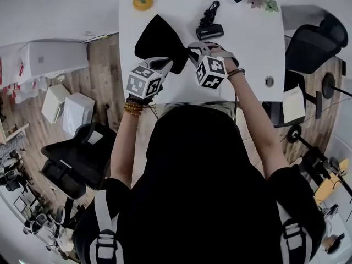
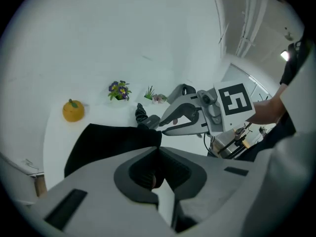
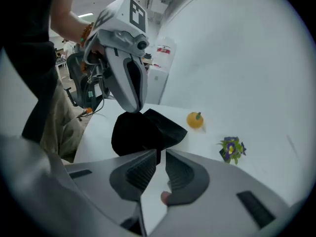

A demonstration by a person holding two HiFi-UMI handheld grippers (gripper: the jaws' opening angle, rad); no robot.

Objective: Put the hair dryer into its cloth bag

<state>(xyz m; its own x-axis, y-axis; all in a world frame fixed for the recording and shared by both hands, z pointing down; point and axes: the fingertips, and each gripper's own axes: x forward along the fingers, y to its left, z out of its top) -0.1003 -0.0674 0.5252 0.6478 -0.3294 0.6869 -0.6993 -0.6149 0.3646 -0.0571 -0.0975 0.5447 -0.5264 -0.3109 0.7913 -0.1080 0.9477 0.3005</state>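
— Two spots on the limp cloth bag (image 1: pixel 159 40) are pinched: the left gripper (image 2: pixel 158 146) and the right gripper (image 3: pixel 159 153) are both closed on it. And the hair dryer (image 1: pixel 209 32)?

— It is left just beyond the bag on the worktop (image 1: pixel 250 34). It is judged rigid and weighty, best taken by the body, not by the cord (image 1: pixel 210 10).

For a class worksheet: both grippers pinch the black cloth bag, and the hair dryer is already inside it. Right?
No. The hair dryer is not inside it: the head view shows it lying on the white table beyond the black cloth bag. The left gripper and right gripper do pinch the bag.
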